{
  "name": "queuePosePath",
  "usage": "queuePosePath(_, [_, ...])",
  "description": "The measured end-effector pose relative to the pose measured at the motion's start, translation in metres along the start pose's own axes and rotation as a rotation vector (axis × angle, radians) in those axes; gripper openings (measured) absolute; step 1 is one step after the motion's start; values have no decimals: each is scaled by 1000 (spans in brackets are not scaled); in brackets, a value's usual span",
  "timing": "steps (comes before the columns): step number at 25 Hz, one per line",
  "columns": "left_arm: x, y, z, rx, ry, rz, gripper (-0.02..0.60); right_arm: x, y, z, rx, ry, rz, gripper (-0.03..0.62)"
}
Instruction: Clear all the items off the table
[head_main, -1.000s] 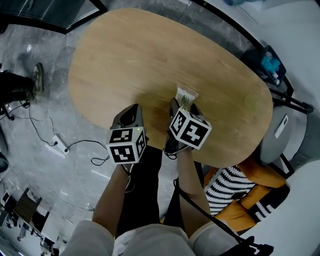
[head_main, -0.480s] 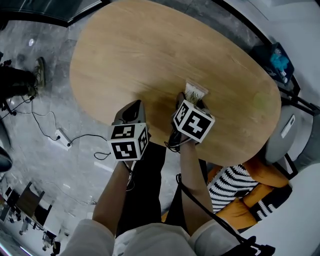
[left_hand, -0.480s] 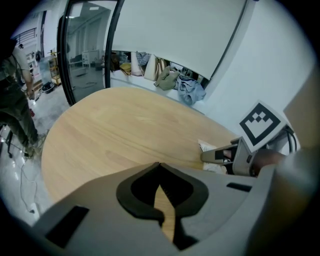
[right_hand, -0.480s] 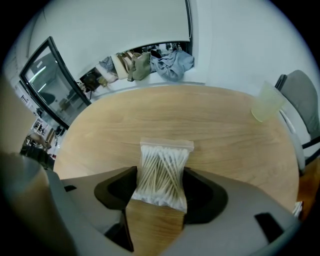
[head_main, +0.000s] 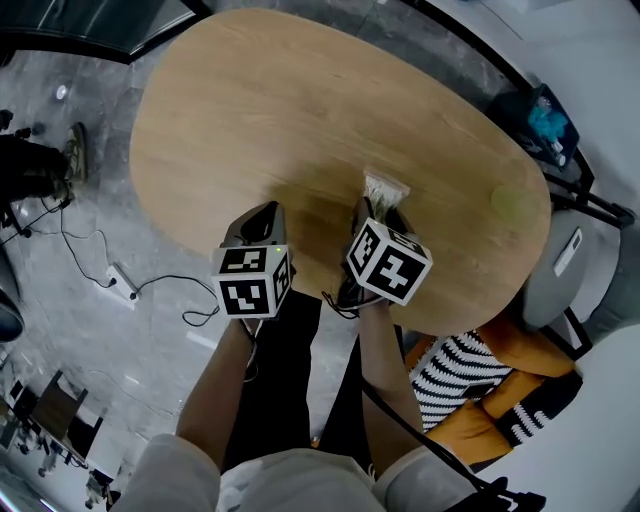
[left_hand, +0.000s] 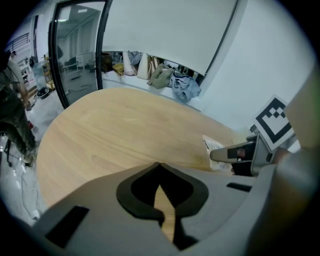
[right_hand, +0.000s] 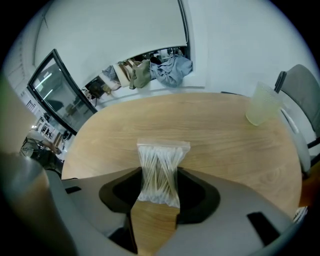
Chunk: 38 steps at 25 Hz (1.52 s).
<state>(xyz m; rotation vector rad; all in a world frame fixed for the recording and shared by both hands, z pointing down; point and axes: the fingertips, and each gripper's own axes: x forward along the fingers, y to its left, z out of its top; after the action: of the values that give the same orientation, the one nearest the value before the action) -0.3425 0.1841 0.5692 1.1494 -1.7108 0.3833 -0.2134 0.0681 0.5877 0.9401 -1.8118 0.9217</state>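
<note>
A clear zip bag of cotton swabs (right_hand: 159, 172) lies on the oval wooden table (head_main: 280, 100) near its front edge. The bag also shows in the head view (head_main: 383, 188) and in the left gripper view (left_hand: 214, 145). My right gripper (right_hand: 159, 182) has the bag between its jaws, which are closing; the pads pinch the bag's sides. In the head view the right gripper (head_main: 378, 212) sits over the bag's near end. My left gripper (head_main: 262, 222) rests to the left at the table's edge, with its jaws (left_hand: 159, 167) together and nothing between them.
A pale translucent cup (right_hand: 261, 104) stands at the table's right end (head_main: 515, 203). A grey chair (head_main: 560, 265) and a striped orange cushion (head_main: 470, 375) are beyond the right edge. Cables (head_main: 120, 285) trail on the floor at left.
The right gripper's jaws have come in round the bag of swabs. Both grippers stay near the table's front edge; the left one has not visibly changed.
</note>
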Motion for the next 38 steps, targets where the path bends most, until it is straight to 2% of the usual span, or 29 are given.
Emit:
queuePosePath(10, [16,-85,-9,127,37,-61,8,-37,-86,-1,141,-65,-11,218])
queuePosePath(16, [25,-165,-27,218,67,-121,8,-70,-163,-13,225,-95,-56,218])
queuePosePath(24, [44,-288,-56,339,106,-220,8,-114,-287,-36,359,-129,-142,218])
queuePosePath(29, [51,-356,-74,402,127,-276,8,-145,-354,-49,399,-149,-194,218])
queuePosePath(38, [67,-455,-104,520,170,-365,8,-173,-440,-72,499,-169,-233,218])
